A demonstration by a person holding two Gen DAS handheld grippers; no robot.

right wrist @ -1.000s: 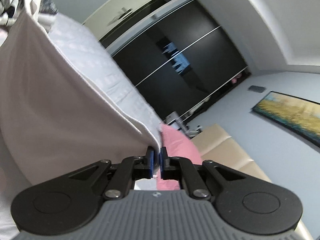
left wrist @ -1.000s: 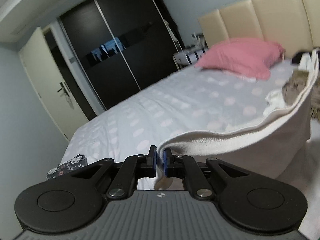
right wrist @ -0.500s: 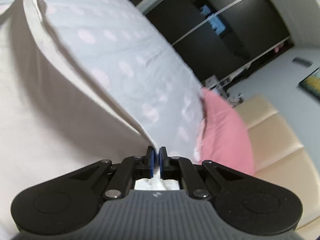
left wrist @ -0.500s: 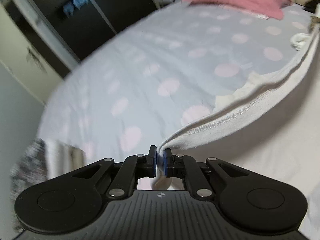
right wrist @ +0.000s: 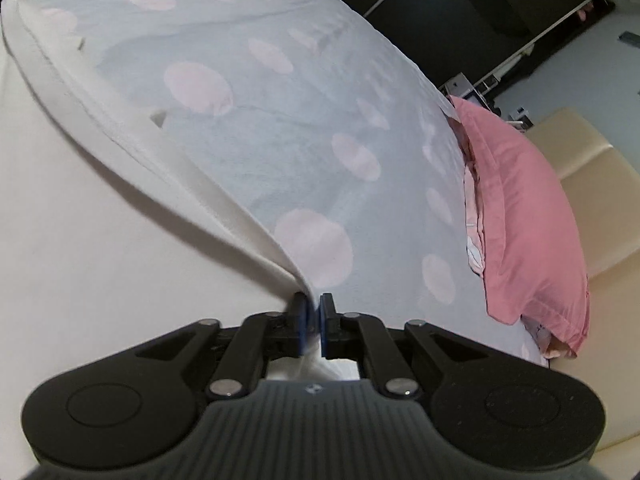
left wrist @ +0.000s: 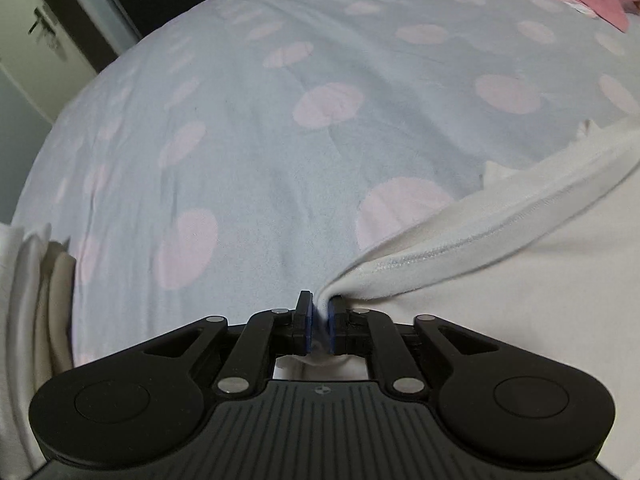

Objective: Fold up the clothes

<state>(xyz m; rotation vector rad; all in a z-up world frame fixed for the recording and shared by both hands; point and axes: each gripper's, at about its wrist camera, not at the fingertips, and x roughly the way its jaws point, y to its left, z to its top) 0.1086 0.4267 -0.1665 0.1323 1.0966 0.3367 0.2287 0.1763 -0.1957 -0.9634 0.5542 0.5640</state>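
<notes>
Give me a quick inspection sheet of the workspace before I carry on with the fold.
Surface: bed cover, pale blue with pink dots, lightly creased.
Job's things: cream garment, hemmed edge stretched between both grippers.
Clutter: pale folded fabric at the left edge of the left view.
Grippers: left gripper and right gripper each shut on a garment corner.
Cables: nothing seen.
Surroundings: pink pillow, cream headboard, dark wardrobe doors.
</notes>
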